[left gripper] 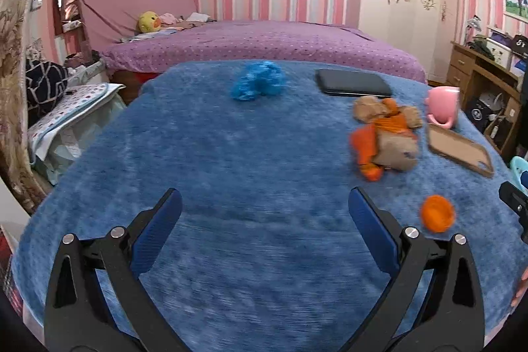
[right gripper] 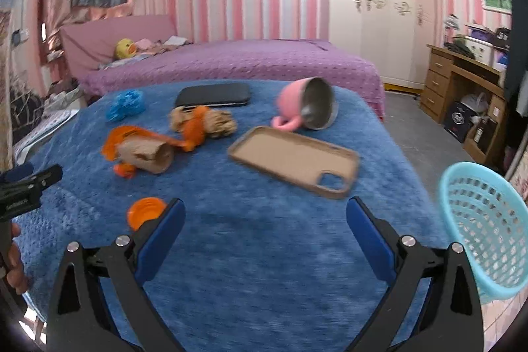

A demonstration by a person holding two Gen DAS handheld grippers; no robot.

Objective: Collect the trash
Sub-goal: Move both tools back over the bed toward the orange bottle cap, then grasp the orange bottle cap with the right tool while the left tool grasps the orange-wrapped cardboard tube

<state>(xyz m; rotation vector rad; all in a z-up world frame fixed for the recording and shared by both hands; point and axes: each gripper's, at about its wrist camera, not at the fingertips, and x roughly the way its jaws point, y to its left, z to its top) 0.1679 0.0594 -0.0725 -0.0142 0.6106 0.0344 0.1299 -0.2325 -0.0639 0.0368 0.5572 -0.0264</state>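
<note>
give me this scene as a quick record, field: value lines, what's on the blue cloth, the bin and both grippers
surface: blue cloth over a table
trash: blue crumpled wad; brown paper and orange plastic scraps; brown paper roll; orange cap
not trash: black phone; tan phone case, lying open side up; pink mug, tipped on its side
bin: light blue basket, off the cloth's right edge
left gripper: open, holds nothing
right gripper: open, holds nothing, orange cap beside its left finger
</note>
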